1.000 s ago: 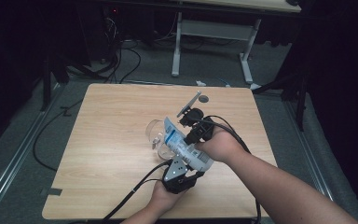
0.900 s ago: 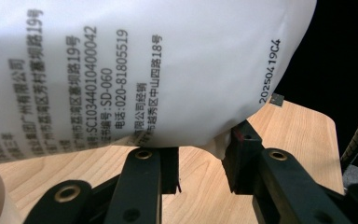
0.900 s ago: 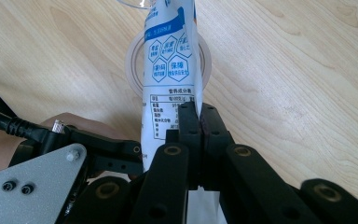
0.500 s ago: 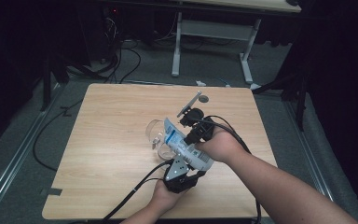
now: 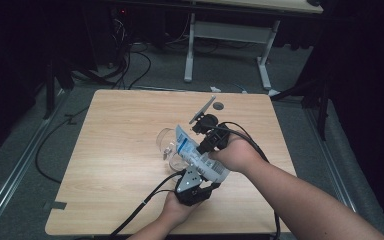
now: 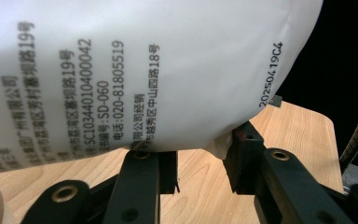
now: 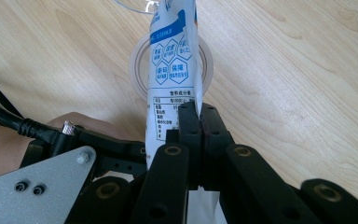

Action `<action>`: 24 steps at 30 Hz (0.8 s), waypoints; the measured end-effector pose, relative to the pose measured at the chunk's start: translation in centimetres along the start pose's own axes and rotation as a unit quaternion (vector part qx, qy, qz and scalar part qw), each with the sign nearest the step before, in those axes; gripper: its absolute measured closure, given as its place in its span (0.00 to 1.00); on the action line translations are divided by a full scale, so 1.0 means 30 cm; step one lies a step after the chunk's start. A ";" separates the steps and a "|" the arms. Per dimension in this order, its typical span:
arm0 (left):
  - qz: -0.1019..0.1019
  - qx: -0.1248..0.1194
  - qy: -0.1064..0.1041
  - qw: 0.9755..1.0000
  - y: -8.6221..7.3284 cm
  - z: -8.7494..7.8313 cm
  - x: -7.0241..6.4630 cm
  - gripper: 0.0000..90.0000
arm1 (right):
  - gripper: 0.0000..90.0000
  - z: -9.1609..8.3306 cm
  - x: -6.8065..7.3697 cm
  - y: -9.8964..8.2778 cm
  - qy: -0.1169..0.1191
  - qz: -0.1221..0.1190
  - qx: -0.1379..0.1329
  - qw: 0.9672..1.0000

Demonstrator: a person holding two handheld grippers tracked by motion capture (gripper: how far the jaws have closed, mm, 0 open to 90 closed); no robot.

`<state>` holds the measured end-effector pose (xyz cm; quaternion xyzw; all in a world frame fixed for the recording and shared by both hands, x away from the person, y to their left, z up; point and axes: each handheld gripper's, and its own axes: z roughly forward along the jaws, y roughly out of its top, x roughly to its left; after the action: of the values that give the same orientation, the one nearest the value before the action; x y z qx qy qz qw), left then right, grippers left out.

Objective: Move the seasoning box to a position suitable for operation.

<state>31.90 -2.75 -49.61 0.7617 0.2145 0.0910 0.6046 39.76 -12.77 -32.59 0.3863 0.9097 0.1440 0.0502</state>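
Right hand-held gripper [image 7: 198,119] is clamping its jaws tight on the edge of a white pouch [image 5: 200,156] w/ blue print, pinching the flat seam so the bag is hanging tilted, its mouth end aiming down toward a clear glass cup [image 5: 169,145] standing on the tabletop [image 5: 115,150]. In the right gripper view the pouch [image 7: 172,65] is running straight out from the jaws and over the cup's round rim [image 7: 140,65], so prob. the grip is there to steer the opening above the cup for pouring. Left hand-held gripper [image 6: 200,161] is sitting under the lower, fatter end of the pouch [image 6: 144,70]; its jaws are standing partly apart, one at each side of the bag's bottom edge, and have just been easing a bit wider, w/ the bag's corner between them; pads aren't pressing on it as far as the left gripper view is showing. Likely it's propping or letting go of the bottom so contents are sliding toward the mouth. Pouch is staying up off the wood, between both hands, near the front-middle of the tabletop. A small dark round mark [image 5: 218,106] is sitting farther back, well apart from the work.
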 end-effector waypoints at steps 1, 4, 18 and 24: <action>0.000 0.000 0.000 1.000 0.000 0.000 0.001 0.77 | 1.00 -0.001 0.000 0.001 -0.001 -0.001 0.000 1.000; 0.000 -0.001 -0.001 1.000 0.001 -0.001 0.002 0.76 | 1.00 -0.001 0.004 0.004 0.000 0.006 0.001 1.000; -0.002 -0.005 -0.002 1.000 0.004 -0.002 0.006 0.75 | 1.00 0.000 0.006 0.017 -0.007 -0.002 0.000 1.000; -0.006 -0.008 -0.005 1.000 0.005 -0.001 0.006 0.75 | 1.00 0.001 0.008 0.020 -0.009 -0.004 0.001 1.000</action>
<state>32.10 -2.67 -49.48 0.7558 0.2157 0.0855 0.6123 40.03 -12.19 -32.43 0.3839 0.9109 0.1394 0.0586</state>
